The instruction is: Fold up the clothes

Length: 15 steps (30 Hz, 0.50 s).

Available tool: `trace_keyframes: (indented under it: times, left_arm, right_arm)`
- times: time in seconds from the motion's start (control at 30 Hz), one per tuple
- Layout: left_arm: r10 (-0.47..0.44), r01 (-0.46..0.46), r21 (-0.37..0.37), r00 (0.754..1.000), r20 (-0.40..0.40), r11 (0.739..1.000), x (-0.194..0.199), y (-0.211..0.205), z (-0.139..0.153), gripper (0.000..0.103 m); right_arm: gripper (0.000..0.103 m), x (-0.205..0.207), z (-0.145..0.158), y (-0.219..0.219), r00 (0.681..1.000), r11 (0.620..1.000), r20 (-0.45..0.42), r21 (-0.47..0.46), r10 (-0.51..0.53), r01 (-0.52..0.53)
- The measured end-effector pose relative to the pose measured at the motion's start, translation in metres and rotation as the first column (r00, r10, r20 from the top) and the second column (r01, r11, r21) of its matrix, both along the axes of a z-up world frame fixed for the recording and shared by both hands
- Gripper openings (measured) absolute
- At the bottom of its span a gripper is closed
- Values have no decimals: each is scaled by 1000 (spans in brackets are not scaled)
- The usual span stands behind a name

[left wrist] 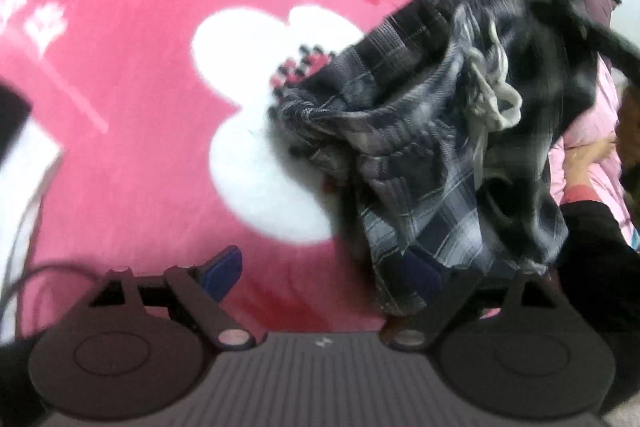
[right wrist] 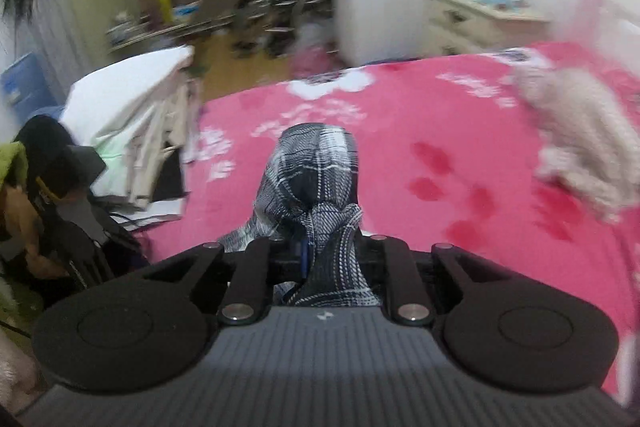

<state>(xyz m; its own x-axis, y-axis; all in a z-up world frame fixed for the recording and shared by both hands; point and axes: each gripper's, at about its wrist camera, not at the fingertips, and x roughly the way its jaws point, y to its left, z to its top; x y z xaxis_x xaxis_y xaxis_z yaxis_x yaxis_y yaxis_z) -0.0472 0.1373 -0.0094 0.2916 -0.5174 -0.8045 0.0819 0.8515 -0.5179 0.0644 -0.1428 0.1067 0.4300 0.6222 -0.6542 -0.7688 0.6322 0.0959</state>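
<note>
The shorts (left wrist: 452, 163) are thin woven plaid cloth, matt, with a soft white cotton-like drawstring (left wrist: 494, 95). The bed (left wrist: 140, 147) wears a fuzzy pink fleece blanket, matt. At upper right of the right wrist view lies a nubbly knit (right wrist: 584, 143). Gripper bodies look matt dark plastic with shiny metal pins (right wrist: 414, 311) and smooth blue pads (left wrist: 222, 273).

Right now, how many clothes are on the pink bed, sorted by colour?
Dark plaid: 1, the checked garment pinched in the right claw and hanging over the pink blanket.
Beige knit: 1, the fuzzy sweater lying on the blanket.
Total: 2.
The pile of pale folded cloth at the bed's edge is too blurred to count.
</note>
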Motion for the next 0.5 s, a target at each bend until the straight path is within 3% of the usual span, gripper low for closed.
trace_keyframes:
  times: [0.07,0.23,0.5]
  left_arm:
    - [10,-10,8,1000,21,1000,11,-7,3,89]
    - [17,-27,111,996,86,993,48,-31,-7,89]
    - [124,-127,20,984,126,992,77,-38,-28,89]
  right_arm:
    - [15,-11,-8,-16,999,999,-1,-26,-44,44]
    - [14,-17,-34,-53,989,989,-32,17,-147,148]
    - [15,9,-59,-65,968,970,-55,-1,-244,244]
